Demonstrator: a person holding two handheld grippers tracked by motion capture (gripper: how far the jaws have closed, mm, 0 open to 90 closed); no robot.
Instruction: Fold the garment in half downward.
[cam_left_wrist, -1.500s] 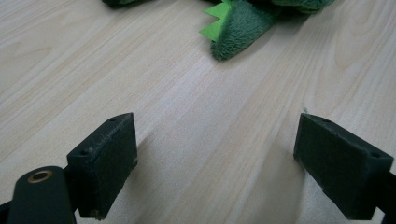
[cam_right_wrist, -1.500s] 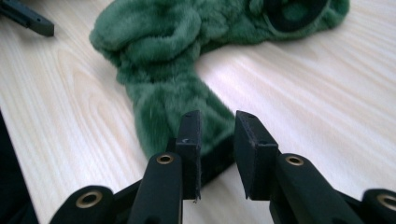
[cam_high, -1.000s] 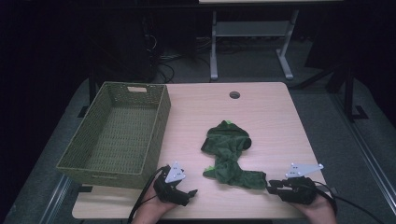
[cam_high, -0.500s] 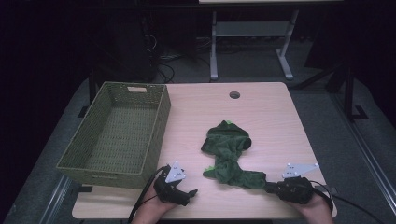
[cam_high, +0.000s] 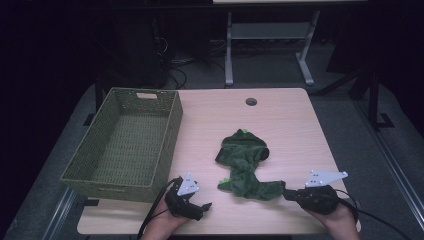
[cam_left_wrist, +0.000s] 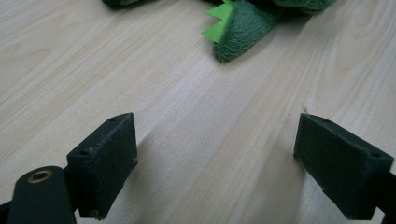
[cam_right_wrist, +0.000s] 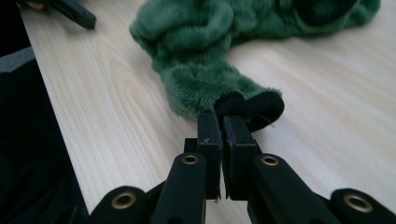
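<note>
Jaws of the right gripper (cam_right_wrist: 219, 140) are pressed together on the black cuff (cam_right_wrist: 252, 106) at the near end of the green plush garment (cam_high: 243, 165), so that gripper grasps the cloth by its tip; in the right gripper view the cuff bulges out just past the pads and the fuzzy sleeve runs away from them across the table (cam_high: 290, 125). In the high view the garment lies between the two grippers, its long axis running from the cuff up toward the hole (cam_high: 251, 101) at the table's far edge, with the bunched hood end nearer that hole. The right gripper touches it; the left gripper (cam_high: 196, 206) sits apart from it, on the basket (cam_high: 75, 172) side. The left gripper's jaws stand wide apart and hold nothing, resting low over bare wood, and in its own view a green corner with a bright zigzag trim (cam_left_wrist: 219, 25) lies ahead between them, near but not touching. My guess is that corner is the left gripper's likely target.
</note>
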